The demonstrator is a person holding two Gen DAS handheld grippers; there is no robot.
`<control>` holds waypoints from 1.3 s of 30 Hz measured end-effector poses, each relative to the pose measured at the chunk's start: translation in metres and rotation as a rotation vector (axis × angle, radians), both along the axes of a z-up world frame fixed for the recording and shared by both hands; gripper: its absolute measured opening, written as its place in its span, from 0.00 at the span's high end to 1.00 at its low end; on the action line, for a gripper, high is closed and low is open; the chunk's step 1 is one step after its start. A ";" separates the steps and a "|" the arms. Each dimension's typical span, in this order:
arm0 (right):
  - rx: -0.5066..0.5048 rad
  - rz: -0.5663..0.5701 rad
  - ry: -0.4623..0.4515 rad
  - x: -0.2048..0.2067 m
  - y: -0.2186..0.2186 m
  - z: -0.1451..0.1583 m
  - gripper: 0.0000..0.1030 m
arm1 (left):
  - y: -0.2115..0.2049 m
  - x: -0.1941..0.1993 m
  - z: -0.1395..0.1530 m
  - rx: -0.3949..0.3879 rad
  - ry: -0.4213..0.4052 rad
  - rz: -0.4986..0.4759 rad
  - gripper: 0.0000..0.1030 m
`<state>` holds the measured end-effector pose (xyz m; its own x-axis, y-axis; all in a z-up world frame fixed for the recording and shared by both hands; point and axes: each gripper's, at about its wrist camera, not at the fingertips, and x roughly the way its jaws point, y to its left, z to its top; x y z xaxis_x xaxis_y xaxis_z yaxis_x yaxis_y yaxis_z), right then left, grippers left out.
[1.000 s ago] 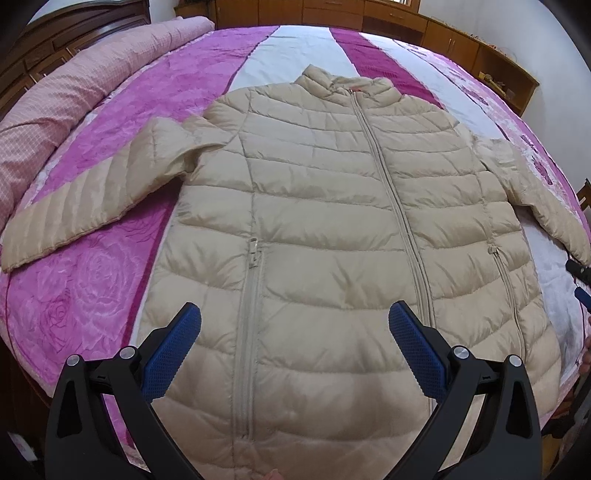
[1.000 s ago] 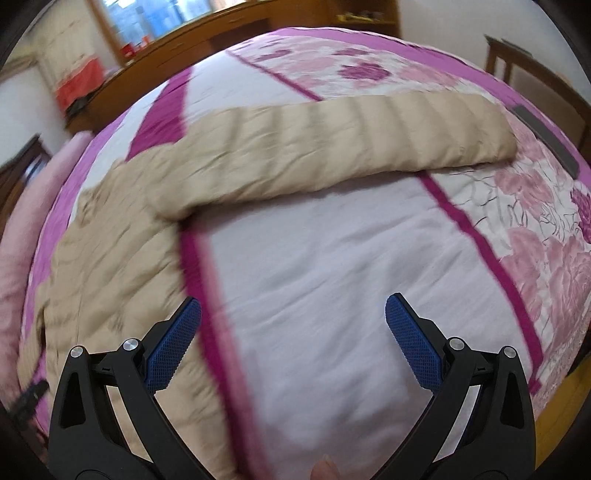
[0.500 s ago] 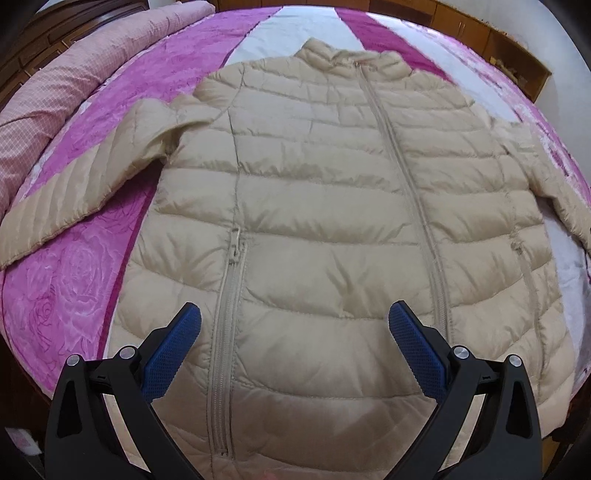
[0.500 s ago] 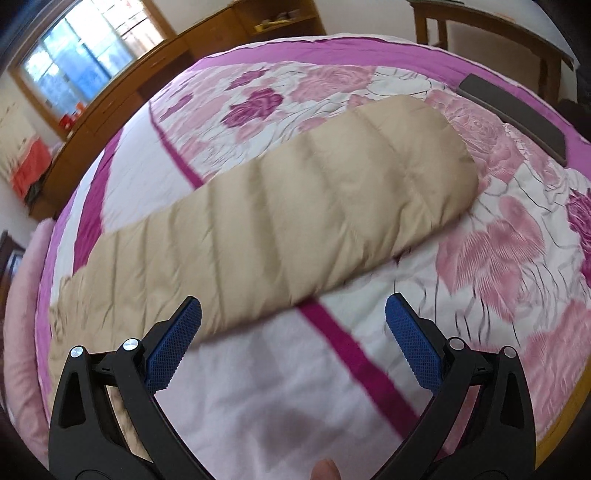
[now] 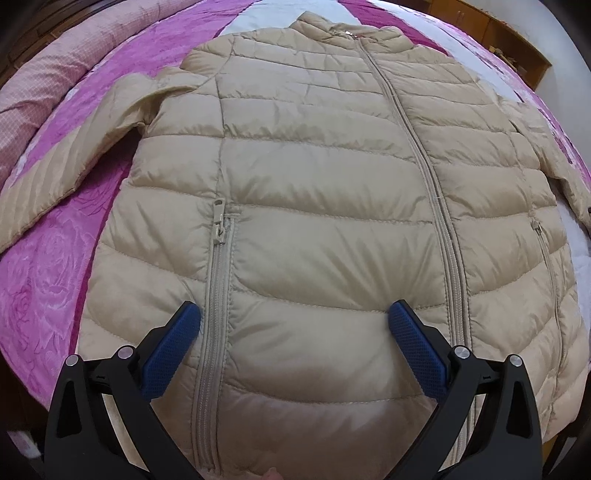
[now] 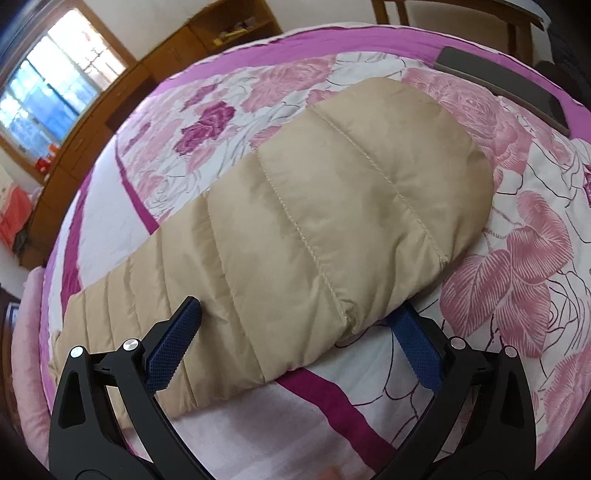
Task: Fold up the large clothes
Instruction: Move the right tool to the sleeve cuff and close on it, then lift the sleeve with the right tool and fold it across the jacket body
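Note:
A beige quilted puffer jacket (image 5: 317, 192) lies flat and zipped, front up, on a pink and magenta bed, collar at the far end and sleeves spread out. My left gripper (image 5: 293, 314) hovers open low over the jacket's lower front, between the left pocket zipper (image 5: 219, 229) and the centre zipper (image 5: 436, 206). In the right wrist view the jacket's right sleeve (image 6: 314, 221) stretches across the floral bedspread (image 6: 524, 280). My right gripper (image 6: 297, 314) is open and straddles the sleeve near its cuff end; its right fingertip is partly hidden under the sleeve's edge.
A pink rolled quilt (image 5: 40, 99) lies along the bed's left side. A dark flat device (image 6: 506, 86) rests on the bed beyond the cuff. Wooden cabinets (image 6: 122, 92) and a window (image 6: 48, 85) stand behind the bed, and a wooden chair (image 6: 454, 14) is at its far right.
Both grippers have moved in closer. The left one came down toward the jacket's lower front. The right one swung from the bare sheet to the sleeve and now straddles it.

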<state>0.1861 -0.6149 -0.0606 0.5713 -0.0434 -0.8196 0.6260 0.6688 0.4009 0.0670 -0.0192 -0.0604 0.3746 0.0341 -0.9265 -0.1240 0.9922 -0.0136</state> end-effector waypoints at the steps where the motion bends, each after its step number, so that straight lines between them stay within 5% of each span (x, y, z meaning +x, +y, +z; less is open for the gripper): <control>1: 0.002 -0.007 0.020 0.002 -0.001 0.001 0.03 | 0.001 0.000 -0.001 -0.010 0.001 -0.004 0.05; 5: -0.035 -0.039 0.127 0.012 0.004 0.004 0.12 | 0.003 0.004 -0.004 -0.022 0.026 -0.017 0.05; 9: -0.080 -0.129 0.199 0.015 0.008 0.007 0.34 | 0.001 0.014 -0.007 -0.019 0.066 -0.034 0.05; 11: -0.111 -0.153 0.208 0.014 0.011 0.010 0.48 | 0.002 0.018 -0.007 -0.027 0.073 -0.048 0.05; 13: -0.114 -0.136 0.170 0.011 0.014 0.017 0.89 | 0.001 0.019 -0.007 -0.022 0.059 -0.065 0.05; 17: -0.124 -0.032 0.058 -0.002 0.029 0.041 0.94 | 0.001 0.015 -0.006 -0.018 0.020 -0.087 0.05; 24: 0.005 0.099 -0.210 -0.033 0.061 0.089 0.94 | 0.009 0.010 -0.001 -0.029 -0.001 -0.099 0.05; 39: 0.070 0.382 -0.433 -0.059 0.165 0.166 0.94 | 0.044 -0.011 0.041 -0.023 -0.107 -0.001 0.05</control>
